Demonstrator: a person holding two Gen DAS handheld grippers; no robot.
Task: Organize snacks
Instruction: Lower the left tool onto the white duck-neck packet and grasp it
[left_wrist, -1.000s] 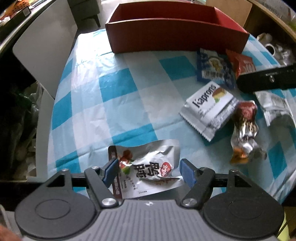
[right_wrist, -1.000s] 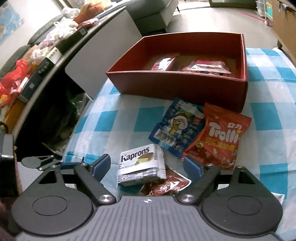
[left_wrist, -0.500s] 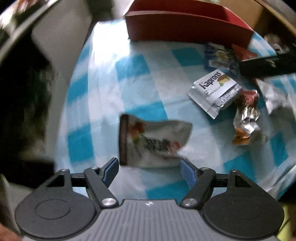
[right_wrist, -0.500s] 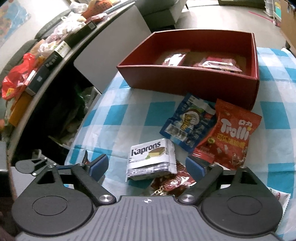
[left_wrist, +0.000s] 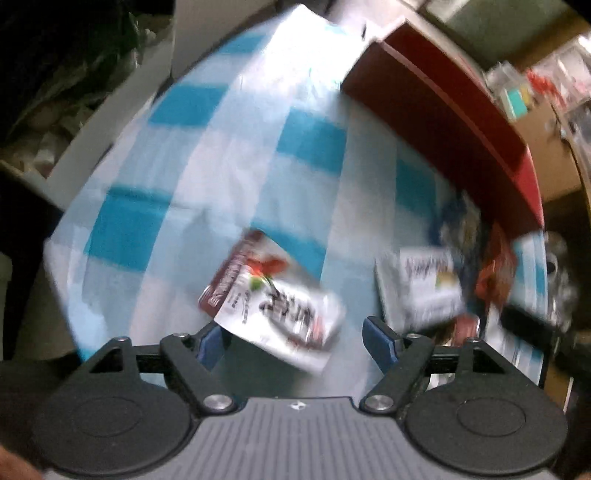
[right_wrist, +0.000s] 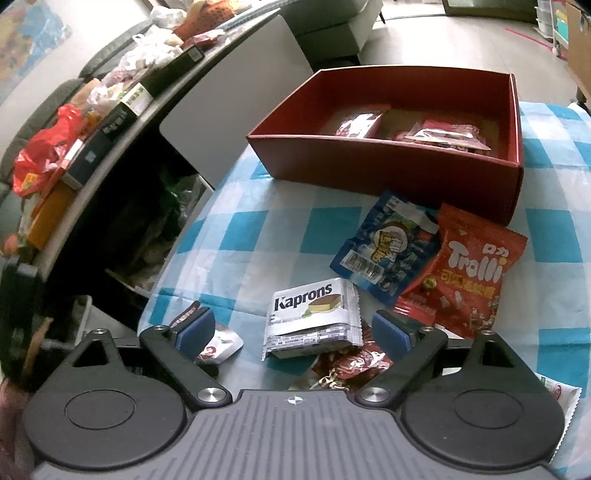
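Note:
A red box (right_wrist: 391, 170) stands at the far side of the checked table and holds several red packets; it also shows blurred in the left wrist view (left_wrist: 443, 107). My left gripper (left_wrist: 295, 341) is open, with a silver and red snack pouch (left_wrist: 273, 299) lying just ahead between its fingers. My right gripper (right_wrist: 293, 332) is open over a white Kaprons packet (right_wrist: 312, 317). A blue packet (right_wrist: 388, 247) and a red Trolli bag (right_wrist: 469, 273) lie beyond it. The silver pouch peeks out by the right gripper's left fingertip (right_wrist: 218, 345).
A red foil candy (right_wrist: 351, 367) lies under the right gripper. A white packet corner (right_wrist: 557, 395) sits at the lower right. The table's left edge (right_wrist: 173, 254) drops to a dark gap. A cluttered shelf (right_wrist: 103, 110) runs along the left.
The left gripper has swung fast and tilted, so its view is blurred and rotated; the pouch now lies between its fingers again. The right gripper has drifted slightly back, still open.

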